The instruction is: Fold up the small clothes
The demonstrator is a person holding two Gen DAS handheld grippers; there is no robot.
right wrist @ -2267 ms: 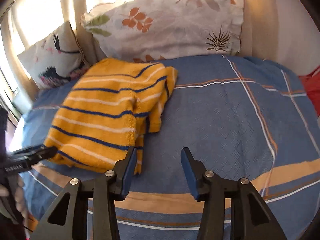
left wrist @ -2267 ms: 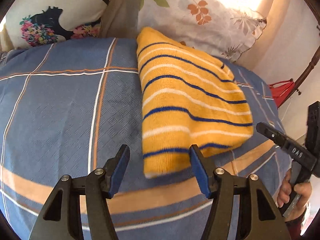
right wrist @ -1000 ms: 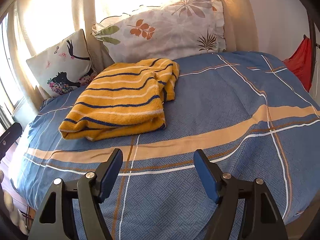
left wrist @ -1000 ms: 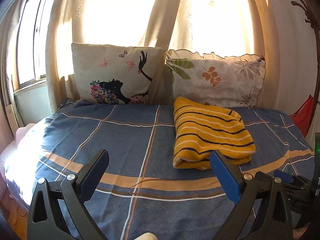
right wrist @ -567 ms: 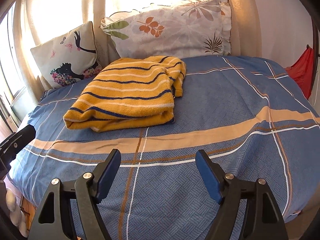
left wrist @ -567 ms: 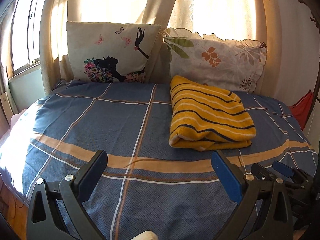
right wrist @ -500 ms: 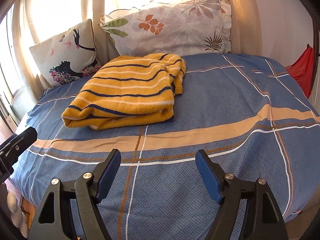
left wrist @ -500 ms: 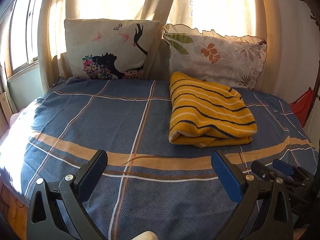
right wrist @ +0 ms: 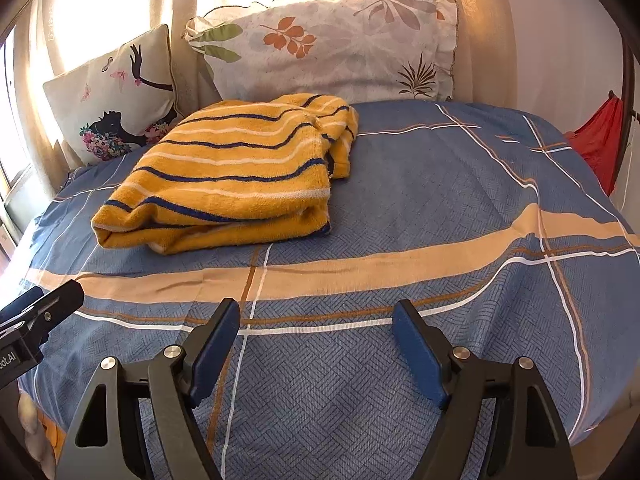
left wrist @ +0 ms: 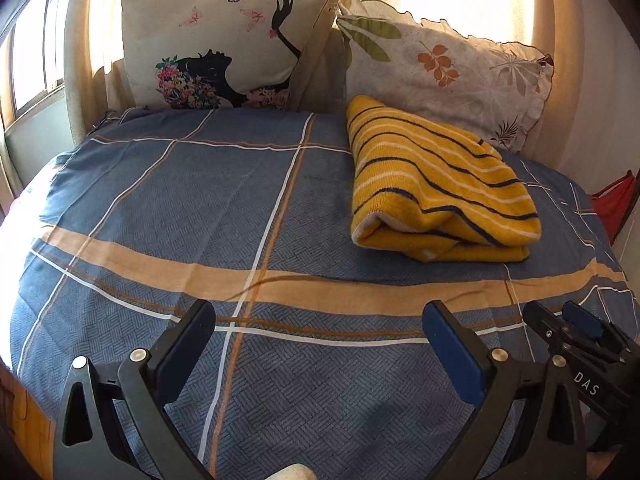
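A yellow knit garment with navy and white stripes (left wrist: 432,184) lies folded in a thick bundle on the blue checked bedspread (left wrist: 200,208), near the pillows. It also shows in the right wrist view (right wrist: 232,172). My left gripper (left wrist: 320,344) is open and empty, hovering over the bed's front edge, well short of the garment. My right gripper (right wrist: 316,340) is open and empty too, also back near the front edge. Each gripper shows at the edge of the other's view.
Two pillows lean against the curtain at the head of the bed: one with a black silhouette print (left wrist: 224,44), one with leaf print (left wrist: 440,72). A red cloth (right wrist: 596,140) hangs at the right by the wall. A window is on the left.
Both grippers have pulled back from the folded garment to the bed's front edge and opened wider. The garment has stayed in place. In the last half second the views only shifted slightly.
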